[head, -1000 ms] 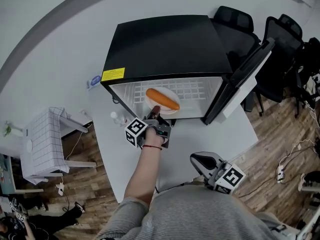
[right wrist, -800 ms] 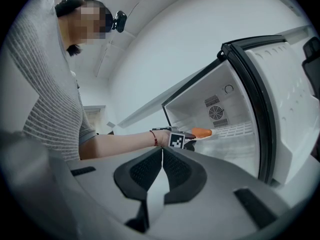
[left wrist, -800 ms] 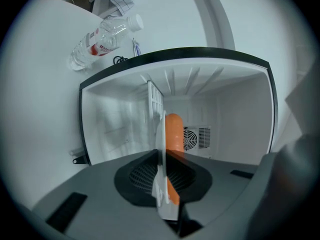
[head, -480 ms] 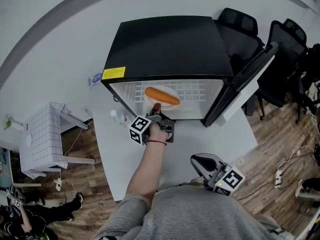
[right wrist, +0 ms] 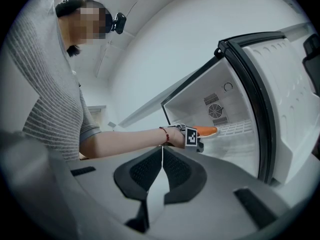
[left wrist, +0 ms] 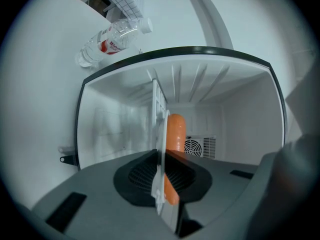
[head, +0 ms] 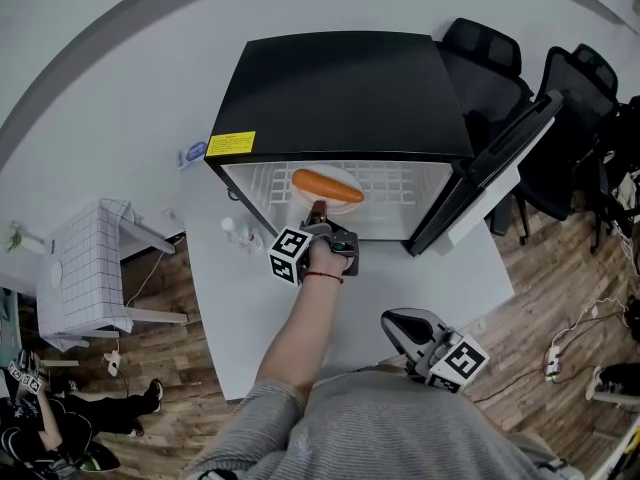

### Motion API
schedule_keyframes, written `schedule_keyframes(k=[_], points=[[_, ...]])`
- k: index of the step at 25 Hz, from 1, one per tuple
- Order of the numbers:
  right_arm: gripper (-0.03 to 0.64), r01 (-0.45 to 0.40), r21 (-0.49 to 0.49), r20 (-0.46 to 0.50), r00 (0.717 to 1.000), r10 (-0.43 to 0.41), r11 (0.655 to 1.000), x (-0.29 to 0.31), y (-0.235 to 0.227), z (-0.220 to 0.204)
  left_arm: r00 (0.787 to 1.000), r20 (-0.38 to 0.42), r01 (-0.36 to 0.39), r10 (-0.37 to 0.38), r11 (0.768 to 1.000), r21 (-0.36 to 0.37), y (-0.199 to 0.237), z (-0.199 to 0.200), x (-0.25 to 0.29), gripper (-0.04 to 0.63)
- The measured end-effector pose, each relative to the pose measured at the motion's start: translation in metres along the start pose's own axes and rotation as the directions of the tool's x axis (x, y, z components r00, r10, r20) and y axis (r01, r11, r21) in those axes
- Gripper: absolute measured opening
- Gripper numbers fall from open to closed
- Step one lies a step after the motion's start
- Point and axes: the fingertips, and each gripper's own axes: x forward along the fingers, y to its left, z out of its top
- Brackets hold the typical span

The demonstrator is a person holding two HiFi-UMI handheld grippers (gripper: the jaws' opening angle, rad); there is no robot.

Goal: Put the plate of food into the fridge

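While the person's r. gripper (right wrist: 161,153) hangs close by the belly w/ jaws pressed together on nothing, the l. gripper (head: 318,214) is out at arm's reach over the white table (head: 420,268), jaws nearly closed, pinching the near rim of the plate (head: 348,201). Plate carries an orange sausage (head: 326,183) & is inside the black fridge (head: 340,88) at the wire shelf (head: 395,178), door (head: 500,163) swung open on the right. Water bottle (left wrist: 112,40) lies just beside the fridge's left wall

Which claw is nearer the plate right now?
Left. The left claw is shut on the plate's near rim at the fridge opening. The right claw is shut and empty, close to the person's body, well clear of the plate.
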Motion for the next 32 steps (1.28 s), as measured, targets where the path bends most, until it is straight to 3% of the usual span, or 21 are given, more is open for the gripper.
schedule_keyframes(k=[9, 13, 18, 22, 26, 29, 32], points=[[0.014, -0.007, -0.021, -0.002, 1.0, 0.007, 1.0, 0.006, 0.001, 0.0, 0.999, -0.03, 0.033, -0.032, 0.999, 0.018, -0.004, -0.01, 0.01, 0.035], [0.014, 0.011, -0.042, 0.022, 1.0, -0.01, 0.999, 0.012, -0.01, 0.006, 0.995, -0.065, 0.075, -0.071, 0.995, 0.067, -0.011, -0.011, 0.011, 0.067], [0.014, -0.118, -0.072, -0.03, 0.993, 0.116, 0.99, 0.039, -0.006, 0.003, 0.986, -0.123, 0.125, -0.113, 0.988, 0.091, -0.019, -0.013, 0.01, 0.129], [0.014, -0.287, -0.044, -0.109, 0.954, 0.281, 0.957, 0.06, 0.011, -0.01, 0.98, -0.159, 0.136, -0.118, 0.985, 0.104, -0.02, -0.015, 0.006, 0.144], [0.014, -0.428, -0.022, -0.153, 0.895, 0.42, 0.904, 0.067, 0.036, -0.021, 0.971, -0.2, 0.154, -0.128, 0.98, 0.124, -0.022, -0.016, 0.005, 0.158], [0.014, -0.489, 0.0, -0.168, 0.86, 0.482, 0.872, 0.068, 0.049, -0.028, 0.964, -0.234, 0.166, -0.129, 0.975, 0.147, -0.022, -0.017, 0.005, 0.163], [0.014, -0.498, -0.002, -0.178, 0.853, 0.49, 0.867, 0.069, 0.053, -0.03, 0.957, -0.263, 0.175, -0.126, 0.969, 0.175, -0.023, -0.018, 0.003, 0.163]])
